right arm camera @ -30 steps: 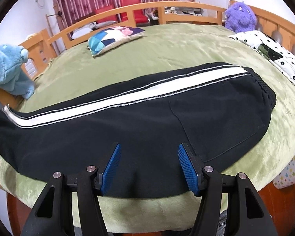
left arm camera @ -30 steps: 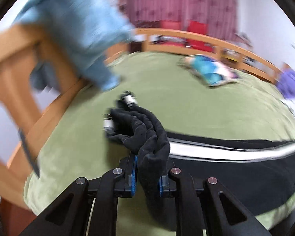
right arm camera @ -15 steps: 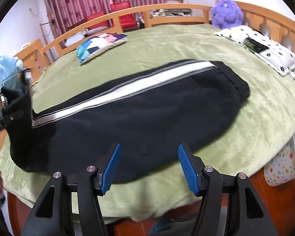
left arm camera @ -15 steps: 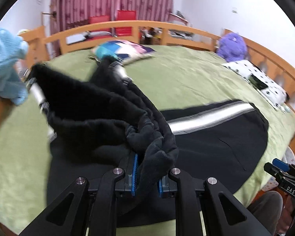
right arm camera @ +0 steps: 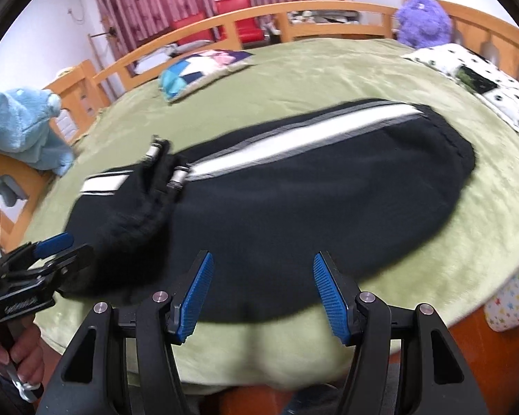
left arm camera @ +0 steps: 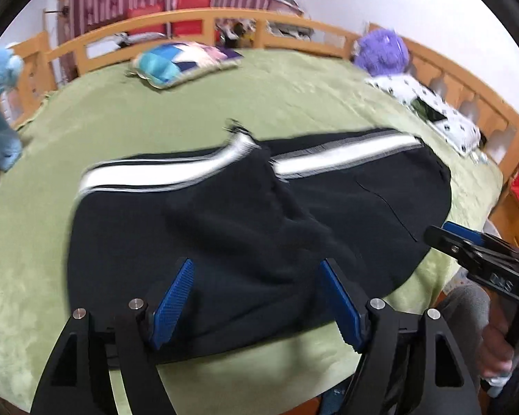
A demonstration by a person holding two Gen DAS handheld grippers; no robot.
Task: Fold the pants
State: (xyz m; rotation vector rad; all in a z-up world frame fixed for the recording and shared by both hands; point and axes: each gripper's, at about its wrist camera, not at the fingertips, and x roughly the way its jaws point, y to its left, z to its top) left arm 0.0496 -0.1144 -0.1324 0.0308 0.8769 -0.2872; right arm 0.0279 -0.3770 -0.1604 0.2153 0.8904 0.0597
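Note:
Black pants (left arm camera: 346, 214) with a white side stripe lie on the green bed (left arm camera: 294, 97), the leg end folded over onto the upper part. They also show in the right wrist view (right arm camera: 294, 200), with the folded cuff end rumpled at the left. My left gripper (left arm camera: 259, 297) is open and empty above the near edge of the folded pants. My right gripper (right arm camera: 263, 294) is open and empty above the near edge of the pants. The right gripper also shows at the right of the left wrist view (left arm camera: 467, 245), and the left gripper shows at the left of the right wrist view (right arm camera: 52, 249).
A patchwork pillow (left arm camera: 180, 64) lies at the far side of the bed. A purple plush toy (left arm camera: 384, 52) and a spotted white pillow (left arm camera: 432, 110) are at the right. A blue plush toy (right arm camera: 17, 124) hangs on the wooden bed rail (left arm camera: 225, 20) at the left.
My left gripper carried the leg end to the right over the pants, then opened and let it go. The right gripper stayed open and drew back a little.

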